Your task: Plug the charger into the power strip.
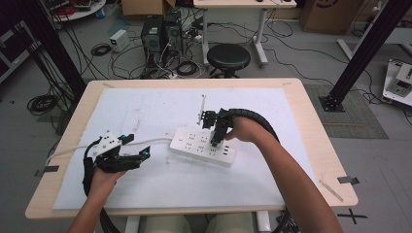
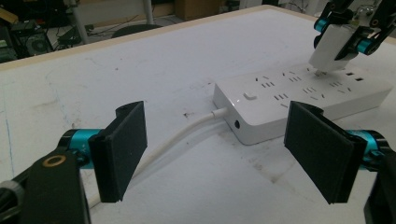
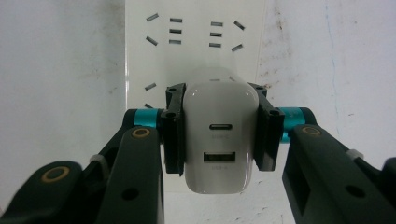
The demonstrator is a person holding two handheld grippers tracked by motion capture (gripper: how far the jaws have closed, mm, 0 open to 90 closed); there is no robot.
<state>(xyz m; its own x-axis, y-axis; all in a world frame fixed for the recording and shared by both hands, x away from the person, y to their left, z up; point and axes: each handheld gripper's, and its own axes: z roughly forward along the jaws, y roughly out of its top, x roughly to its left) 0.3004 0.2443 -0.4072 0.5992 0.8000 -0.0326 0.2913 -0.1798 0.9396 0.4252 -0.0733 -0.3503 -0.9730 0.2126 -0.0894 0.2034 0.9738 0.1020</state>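
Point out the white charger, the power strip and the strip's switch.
white charger (image 3: pixel 219 140): right gripper view, on its port face.
power strip (image 2: pixel 275 100): left gripper view, on its top face.
switch (image 2: pixel 250 96): left gripper view, on the button's top.
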